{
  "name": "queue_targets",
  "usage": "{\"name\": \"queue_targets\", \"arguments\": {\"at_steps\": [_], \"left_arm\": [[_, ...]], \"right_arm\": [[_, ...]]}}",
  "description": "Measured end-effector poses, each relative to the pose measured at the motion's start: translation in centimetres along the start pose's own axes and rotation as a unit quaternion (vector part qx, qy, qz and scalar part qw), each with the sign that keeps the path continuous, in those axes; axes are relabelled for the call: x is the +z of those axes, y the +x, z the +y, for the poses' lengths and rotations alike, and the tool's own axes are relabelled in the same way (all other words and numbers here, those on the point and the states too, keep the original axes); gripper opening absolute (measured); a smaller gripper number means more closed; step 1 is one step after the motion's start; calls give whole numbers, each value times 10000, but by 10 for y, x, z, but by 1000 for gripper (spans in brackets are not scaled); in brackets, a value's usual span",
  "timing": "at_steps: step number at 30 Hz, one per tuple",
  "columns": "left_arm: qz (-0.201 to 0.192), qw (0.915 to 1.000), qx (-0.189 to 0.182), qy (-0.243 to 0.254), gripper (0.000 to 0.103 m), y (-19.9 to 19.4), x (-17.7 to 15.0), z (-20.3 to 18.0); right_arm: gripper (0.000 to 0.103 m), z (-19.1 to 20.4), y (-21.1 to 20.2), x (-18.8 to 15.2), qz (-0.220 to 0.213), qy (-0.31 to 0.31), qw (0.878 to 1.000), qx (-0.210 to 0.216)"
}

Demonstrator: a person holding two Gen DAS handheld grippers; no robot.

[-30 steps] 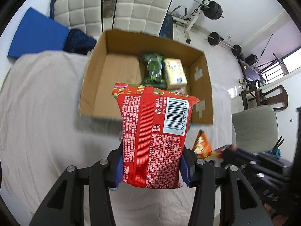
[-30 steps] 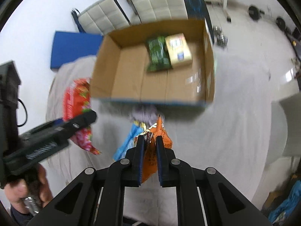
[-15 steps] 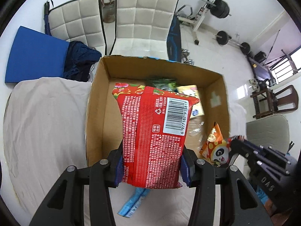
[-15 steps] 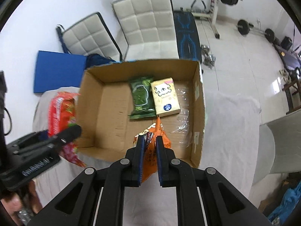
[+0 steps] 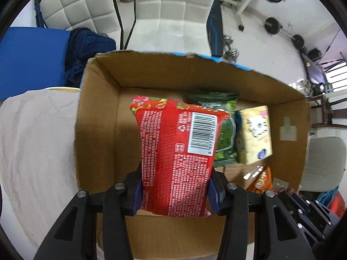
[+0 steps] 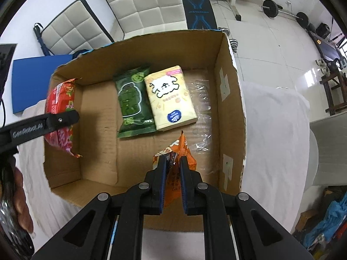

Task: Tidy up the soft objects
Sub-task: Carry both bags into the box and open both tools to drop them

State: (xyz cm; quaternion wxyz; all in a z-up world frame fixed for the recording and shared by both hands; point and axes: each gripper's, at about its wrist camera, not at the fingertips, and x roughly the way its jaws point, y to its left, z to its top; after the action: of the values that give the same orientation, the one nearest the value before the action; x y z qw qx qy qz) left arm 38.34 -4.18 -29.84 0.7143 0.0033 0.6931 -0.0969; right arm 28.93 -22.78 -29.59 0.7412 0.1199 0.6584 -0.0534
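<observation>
My left gripper (image 5: 174,191) is clamped on the lower part of a red packet (image 5: 176,153), holding it upright over the left half of the cardboard box (image 5: 97,117). My right gripper (image 6: 173,181) is closed on an orange packet (image 6: 184,149), holding it over the box's near right part; its fingers (image 6: 159,174) pinch the packet's folded middle.

The red packet shows its back: white print, a vertical seam and a barcode label. The orange packet is crumpled, with a pointed upper corner.

A green packet (image 6: 132,103) and a yellow tissue pack (image 6: 170,100) lie flat and touching on the box floor.

The right wrist view alone shows the whole box floor, clear tape (image 6: 202,108) on it, and the left gripper from the side. The left wrist view alone shows the barcode.
</observation>
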Motion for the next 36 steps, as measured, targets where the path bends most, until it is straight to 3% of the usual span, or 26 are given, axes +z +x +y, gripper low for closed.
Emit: {"name": "queue_targets", "arguments": {"at_steps": [4,8,13,16,18,20,21,23,36], "left_arm": [[219,9997,73,-62,48,15,8,3],[251,9996,55,-104,55,16,4,5],[152,9998,-16,-143,60,4,-6,4],[-17,9999,-44,-114,61,-10,-18,5],[-172,9998,44,-23,62,-19,-25,2],[-390,9992,111,37,80,-31,-38,2],[-486,9987,133,42,95,-35,-43,2],[-713,9971,242,79,99,-48,-57,1],[-1581,9870,273,68,99,-117,-128,-1]], "right_arm": [[15,0,8,6,127,65,9998,-133],[49,1,8,9,115,16,9997,-213],[65,3,2,7,134,-52,9995,-296],[68,4,-4,1,122,-66,9996,-239],[77,4,-9,-6,102,-94,9997,-221],[89,6,-12,-12,72,-162,9994,-298],[90,7,-13,-17,71,-203,9992,-335],[100,8,-14,-25,84,-263,9990,-360],[102,13,-64,-71,-572,-131,9976,-373]]}}
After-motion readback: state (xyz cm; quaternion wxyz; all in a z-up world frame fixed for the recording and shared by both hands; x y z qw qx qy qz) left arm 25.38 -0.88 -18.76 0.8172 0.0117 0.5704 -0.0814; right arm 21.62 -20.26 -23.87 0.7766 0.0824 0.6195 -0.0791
